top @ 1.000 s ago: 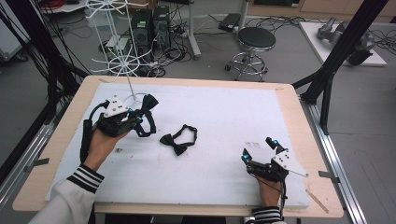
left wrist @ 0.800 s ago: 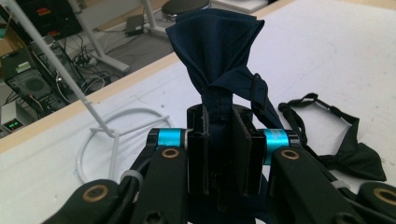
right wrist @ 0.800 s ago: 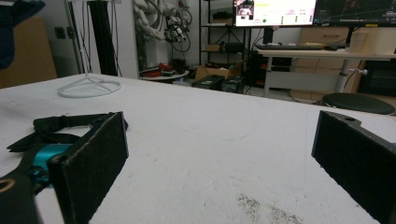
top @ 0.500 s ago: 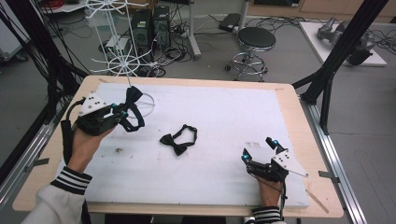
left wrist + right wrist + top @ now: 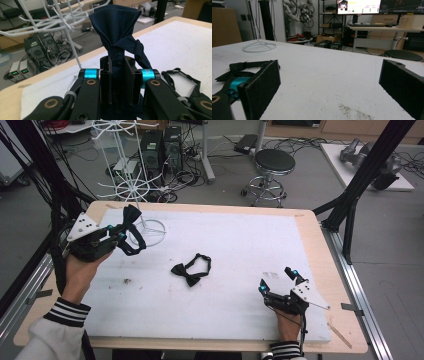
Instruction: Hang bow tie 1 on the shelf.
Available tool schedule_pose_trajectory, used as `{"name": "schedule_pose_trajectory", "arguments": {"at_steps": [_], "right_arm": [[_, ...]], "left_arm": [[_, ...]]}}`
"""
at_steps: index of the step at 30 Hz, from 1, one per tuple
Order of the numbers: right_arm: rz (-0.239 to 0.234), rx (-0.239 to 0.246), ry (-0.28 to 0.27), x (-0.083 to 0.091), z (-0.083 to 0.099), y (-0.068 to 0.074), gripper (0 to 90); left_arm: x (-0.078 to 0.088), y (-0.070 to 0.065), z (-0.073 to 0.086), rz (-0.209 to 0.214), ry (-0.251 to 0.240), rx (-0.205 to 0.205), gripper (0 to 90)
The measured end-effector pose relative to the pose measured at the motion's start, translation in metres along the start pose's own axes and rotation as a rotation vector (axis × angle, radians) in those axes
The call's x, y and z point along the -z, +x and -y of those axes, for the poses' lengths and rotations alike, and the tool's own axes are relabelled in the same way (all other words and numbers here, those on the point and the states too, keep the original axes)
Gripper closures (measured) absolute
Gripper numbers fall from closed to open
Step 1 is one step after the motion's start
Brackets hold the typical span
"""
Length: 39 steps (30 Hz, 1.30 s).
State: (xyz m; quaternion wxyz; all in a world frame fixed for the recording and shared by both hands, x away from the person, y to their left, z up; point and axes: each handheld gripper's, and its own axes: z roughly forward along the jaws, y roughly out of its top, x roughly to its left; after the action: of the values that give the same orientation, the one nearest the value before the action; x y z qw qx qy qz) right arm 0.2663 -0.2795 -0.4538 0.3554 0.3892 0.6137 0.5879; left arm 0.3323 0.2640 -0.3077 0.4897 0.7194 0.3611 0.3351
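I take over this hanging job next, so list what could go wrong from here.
The left gripper pinches the navy bow tie low by its knot, so it may slip out. Its loose strap hangs by the white wire rack and could snag an arm. The right gripper, open, rests far from the black bow tie.

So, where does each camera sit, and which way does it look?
High view: above the person's side, looking forward and down on the table; both forearms enter from below.
Left gripper view: on the left gripper, looking along jaws shut on a navy bow tie toward the white rack.
Right gripper view: on the right gripper, low over the table, between open jaws.
Shared: the high and right gripper views both show the black bow tie lying on the table.
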Motion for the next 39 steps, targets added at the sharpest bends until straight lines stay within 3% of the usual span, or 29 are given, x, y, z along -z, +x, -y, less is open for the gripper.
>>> {"name": "schedule_pose_trajectory", "arguments": {"at_steps": [11,17,29,39], "right_arm": [[-0.001,0.001,-0.001,0.0,0.0,0.0,2.9],[-0.001,-0.001,0.001,0.0,0.0,0.0,2.9],[0.0,0.007,-0.005,0.0,0.0,-0.001,2.9],[0.0,0.008,-0.005,0.0,0.0,-0.001,2.9]], "left_arm": [[0.007,0.018,-0.019,-0.041,-0.021,0.002,77.1],[0.004,0.029,-0.029,-0.049,-0.034,0.031,77.1],[-0.009,0.047,-0.045,-0.099,-0.002,0.007,77.1],[-0.021,0.054,-0.052,-0.118,0.012,0.01,77.1]]}}
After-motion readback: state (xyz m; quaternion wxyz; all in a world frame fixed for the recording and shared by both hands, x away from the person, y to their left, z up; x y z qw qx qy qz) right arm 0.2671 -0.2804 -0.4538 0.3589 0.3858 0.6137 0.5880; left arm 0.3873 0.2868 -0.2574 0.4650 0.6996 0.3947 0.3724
